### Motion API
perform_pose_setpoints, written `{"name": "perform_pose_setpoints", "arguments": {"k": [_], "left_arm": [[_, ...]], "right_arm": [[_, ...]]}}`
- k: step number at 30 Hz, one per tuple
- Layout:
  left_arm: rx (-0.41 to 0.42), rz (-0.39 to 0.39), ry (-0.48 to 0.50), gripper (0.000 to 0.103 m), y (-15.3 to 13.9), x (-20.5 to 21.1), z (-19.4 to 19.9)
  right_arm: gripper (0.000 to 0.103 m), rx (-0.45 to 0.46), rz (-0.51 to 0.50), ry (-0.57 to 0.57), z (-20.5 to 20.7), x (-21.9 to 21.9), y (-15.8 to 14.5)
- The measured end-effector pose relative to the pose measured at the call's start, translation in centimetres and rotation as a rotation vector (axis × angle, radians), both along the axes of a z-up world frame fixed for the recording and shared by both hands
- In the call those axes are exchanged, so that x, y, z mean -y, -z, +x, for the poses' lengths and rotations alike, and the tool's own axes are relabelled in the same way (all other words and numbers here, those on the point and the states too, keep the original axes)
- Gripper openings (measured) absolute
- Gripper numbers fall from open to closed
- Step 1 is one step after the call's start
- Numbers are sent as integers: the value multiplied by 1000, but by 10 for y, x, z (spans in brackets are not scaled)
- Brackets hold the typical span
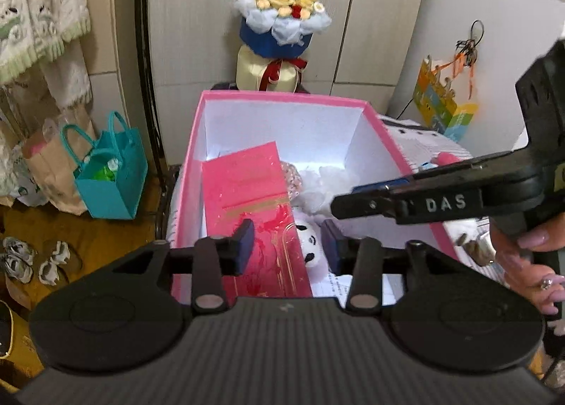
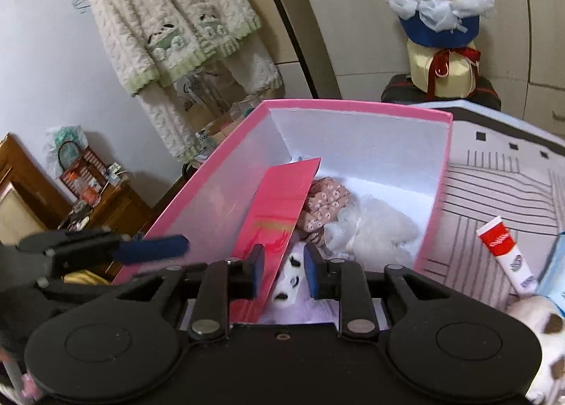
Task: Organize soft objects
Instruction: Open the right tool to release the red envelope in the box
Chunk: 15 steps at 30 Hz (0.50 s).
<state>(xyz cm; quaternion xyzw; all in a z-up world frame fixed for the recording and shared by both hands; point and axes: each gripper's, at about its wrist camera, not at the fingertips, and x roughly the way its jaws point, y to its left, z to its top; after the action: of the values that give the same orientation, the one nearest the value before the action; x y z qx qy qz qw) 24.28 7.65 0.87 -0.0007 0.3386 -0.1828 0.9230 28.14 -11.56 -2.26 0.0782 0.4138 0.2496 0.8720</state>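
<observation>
Below parted right tongs: panda plush.

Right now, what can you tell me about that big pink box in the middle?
The pink box is a large open rectangular carton, seemingly cardboard: pink outside and along the rim, plain white inside. It stands upright with no lid on it, on a striped bedcover. Inside, a pink card folder leans toward one side wall, beside a floral fabric bundle, a fluffy white plush and a small panda toy.
</observation>
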Motion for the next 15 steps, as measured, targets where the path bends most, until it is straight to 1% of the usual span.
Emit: {"name": "perform_pose_setpoints", "arguments": {"k": [2,6,8,9,14,15], "left_arm": [[28,15,6,45,-9,0,-11],[85,28,41,46,-27,3,-42],[114,41,58,46,-35,4,-61],[124,45,63,46,-39,4,-69],[145,34,98,48,-51,5,-105],[149,35,102,50,-53,5,-112]], "right_arm": [[37,23,-10,-20,-13,3,-9],[40,104,-33,-76,-46,8,-30],[46,138,-44,-93,-61,10,-40],[47,157,-50,-99,-70,11,-45],[60,232,-91,-117,-113,15,-65],[61,248,-100,-119,-121,17,-69]]}}
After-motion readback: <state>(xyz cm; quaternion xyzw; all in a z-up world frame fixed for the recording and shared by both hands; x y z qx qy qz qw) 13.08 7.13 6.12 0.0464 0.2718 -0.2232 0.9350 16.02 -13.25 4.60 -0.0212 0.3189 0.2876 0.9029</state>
